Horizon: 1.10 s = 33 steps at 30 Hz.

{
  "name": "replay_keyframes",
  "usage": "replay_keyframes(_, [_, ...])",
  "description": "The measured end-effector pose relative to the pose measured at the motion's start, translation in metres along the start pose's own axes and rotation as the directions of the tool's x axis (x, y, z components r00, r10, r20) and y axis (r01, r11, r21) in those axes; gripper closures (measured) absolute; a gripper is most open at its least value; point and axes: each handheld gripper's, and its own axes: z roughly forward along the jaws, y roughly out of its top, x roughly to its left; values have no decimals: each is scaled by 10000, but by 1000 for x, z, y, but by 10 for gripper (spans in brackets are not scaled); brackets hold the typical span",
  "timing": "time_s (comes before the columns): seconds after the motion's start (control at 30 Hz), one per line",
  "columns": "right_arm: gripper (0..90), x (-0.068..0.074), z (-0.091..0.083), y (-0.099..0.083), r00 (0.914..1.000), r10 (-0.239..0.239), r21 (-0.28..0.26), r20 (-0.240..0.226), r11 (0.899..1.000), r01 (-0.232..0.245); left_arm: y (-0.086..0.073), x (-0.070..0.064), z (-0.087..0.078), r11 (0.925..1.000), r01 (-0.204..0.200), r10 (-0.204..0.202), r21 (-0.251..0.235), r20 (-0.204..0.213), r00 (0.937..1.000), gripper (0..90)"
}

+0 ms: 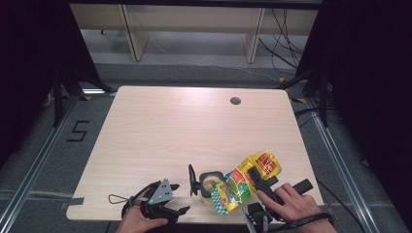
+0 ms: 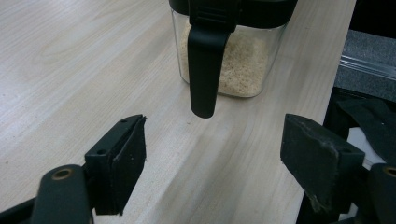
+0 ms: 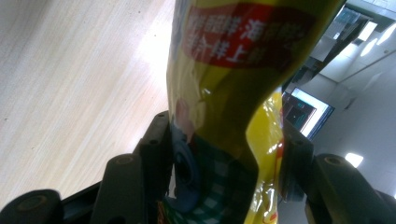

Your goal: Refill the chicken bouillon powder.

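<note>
Right gripper view: yellow pouch (image 3: 233, 116) pinched inside right claw (image 3: 229, 158).

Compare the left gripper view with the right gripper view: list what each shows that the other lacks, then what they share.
Left gripper view: open jaws of the left gripper facing a clear container of pale grains, its black handle hanging down.
Right gripper view: the right gripper clamped on a yellow snack bag, with ceiling lights behind.
Shared: the wooden table.

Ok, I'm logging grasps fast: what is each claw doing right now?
Left claw: open, holding nothing, facing the clear container of grains.
Right claw: closed on the yellow pouch.
</note>
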Motion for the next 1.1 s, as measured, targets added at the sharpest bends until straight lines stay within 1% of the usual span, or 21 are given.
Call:
replay_keyframes(0.03, [498, 0, 0, 0, 10000, 32, -8, 1, 10000, -32, 0, 0, 0, 10000, 66, -66, -50, 27, 10000, 222])
replay_keyframes(0.07, [498, -4, 1, 0, 9994, -355, -172, -60, 9992, 354, 0, 0, 0, 10000, 5, -5, 6, -1, 10000, 222])
replay_keyframes(0.13, [499, -5, 0, 0, 9989, -457, -151, -58, 9988, 456, 0, 0, 0, 10000, 10, -10, 0, 1, 10000, 222])
replay_keyframes(0.17, [499, -5, -1, -1, 9994, -329, -76, 134, 9994, 330, 0, -1, 0, 10000, 52, -52, -52, 21, 10000, 222])
replay_keyframes(0.2, [499, -5, -1, -1, 9994, -329, -76, 134, 9994, 330, 0, -1, 0, 10000, 52, -52, -52, 21, 10000, 222])
replay_keyframes(0.23, [500, -3, 1, -2, 9998, -153, -16, -121, 9999, 153, 0, 0, 0, 10000, 3, -3, 0, -4, 10000, 221])
replay_keyframes(0.27, [500, -4, 2, -2, 9994, -320, -127, -96, 9994, 319, 0, -1, 0, 10000, 48, -47, -44, 20, 10000, 222])
replay_keyframes(0.37, [500, -4, 4, -4, 9996, -270, -181, -42, 9995, 270, 0, 0, 0, 10000, 6, -6, -12, -3, 10000, 221])
replay_keyframes(0.4, [501, -3, 5, -5, 9996, -272, -278, 48, 9992, 274, 0, 0, 0, 10000, 4, -4, 1, -8, 10000, 222])
replay_keyframes(0.43, [501, -3, 6, -5, 9997, -242, -308, 38, 9992, 243, 0, 0, 0, 10000, 7, -7, 0, -5, 10000, 222])
replay_keyframes(0.5, [502, -2, 5, -6, 10000, -15, -308, -54, 9995, 13, 0, 0, 0, 10000, -1, 1, 3, -8, 10000, 222])
replay_keyframes(0.63, [504, -2, 5, -7, 10000, 18, -312, -34, 9995, -19, 0, -1, 0, 10000, 53, -53, -48, 18, 10000, 222])
replay_keyframes(0.67, [504, -3, 5, -7, 9999, -120, -362, -34, 9993, 119, 0, 0, 0, 10000, -12, 12, -1, -12, 10000, 222])
replay_keyframes(0.77, [504, -3, 5, -6, 9999, -143, -352, -18, 9993, 142, 0, 0, 0, 10000, 10, -10, -11, -3, 10000, 222])
replay_keyframes(0.8, [504, -3, 5, -6, 10000, 9, -340, -65, 9994, -12, 0, -1, 0, 10000, 50, -50, -43, 17, 10000, 222])
replay_keyframes(0.87, [505, -2, 5, -6, 10000, 31, -319, -53, 9995, -33, 0, -1, 0, 10000, 44, -44, -40, 16, 10000, 222])
replay_keyframes(0.93, [505, -3, 5, -6, 9999, -132, -365, -31, 9992, 131, 0, -1, 0, 10000, 49, -48, -38, 20, 10000, 222])
replay_keyframes(1.0, [505, -3, 5, -6, 9999, -115, -350, -71, 9993, 113, 0, 0, 0, 10000, -8, 8, 12, -1, 10000, 222])
replay_keyframes(1.03, [505, -2, 5, -6, 10000, 20, -283, 1, 9996, -20, 0, 0, 0, 9999, -83, 83, 71, 28, 10000, 222])
replay_keyframes(1.07, [505, -2, 5, -6, 10000, 29, -315, -26, 9995, -30, 0, -1, 0, 10000, 46, -46, -41, 18, 10000, 221])
replay_keyframes(1.1, [505, -2, 5, -6, 10000, 29, -315, -26, 9995, -30, 0, -1, 0, 10000, 46, -46, -41, 18, 10000, 222])
